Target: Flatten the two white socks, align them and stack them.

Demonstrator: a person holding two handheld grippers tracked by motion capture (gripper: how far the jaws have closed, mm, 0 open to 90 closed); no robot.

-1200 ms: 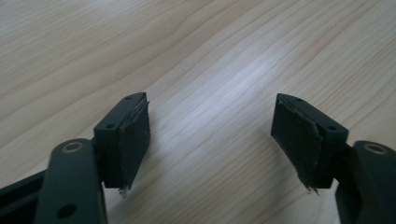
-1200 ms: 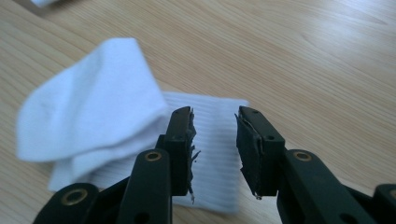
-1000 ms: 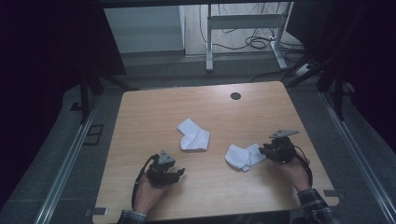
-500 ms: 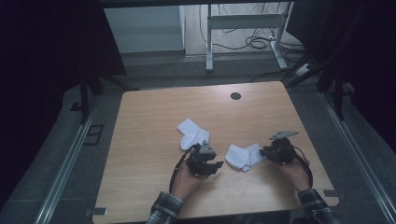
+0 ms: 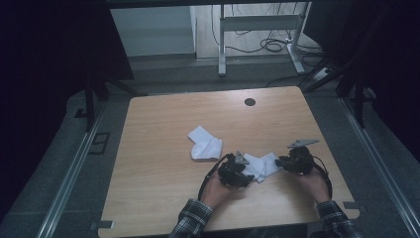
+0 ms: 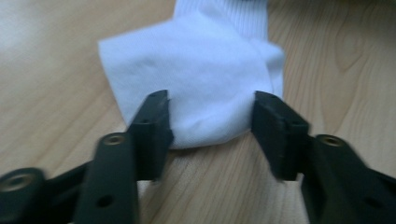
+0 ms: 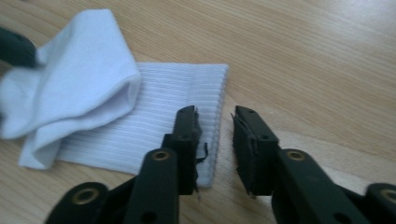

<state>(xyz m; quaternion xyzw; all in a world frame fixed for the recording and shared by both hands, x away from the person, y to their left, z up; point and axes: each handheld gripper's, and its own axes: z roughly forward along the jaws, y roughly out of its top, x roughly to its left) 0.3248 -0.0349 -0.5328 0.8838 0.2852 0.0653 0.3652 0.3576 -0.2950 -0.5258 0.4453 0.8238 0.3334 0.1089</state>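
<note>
With the left tool (image 6: pixel 212 123) straddling the sock's (image 6: pixel 196 79) toe on the table (image 5: pixel 163 148) and the right tool (image 7: pixel 215 135) narrowing over its cuff, unpinched, either may slip off.

Dim room, wooden bench (image 5: pixel 163 124) on grey floor (image 5: pixel 163 69).
Black curtains (image 5: pixel 49 44) flank it; white frame legs (image 5: pixel 257 29) and cables (image 5: pixel 272 45) behind.

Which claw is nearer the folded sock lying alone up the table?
Left. The left claw sits just below and right of the lone sock, at the second sock. The right claw is beyond that second sock, farther right.
</note>
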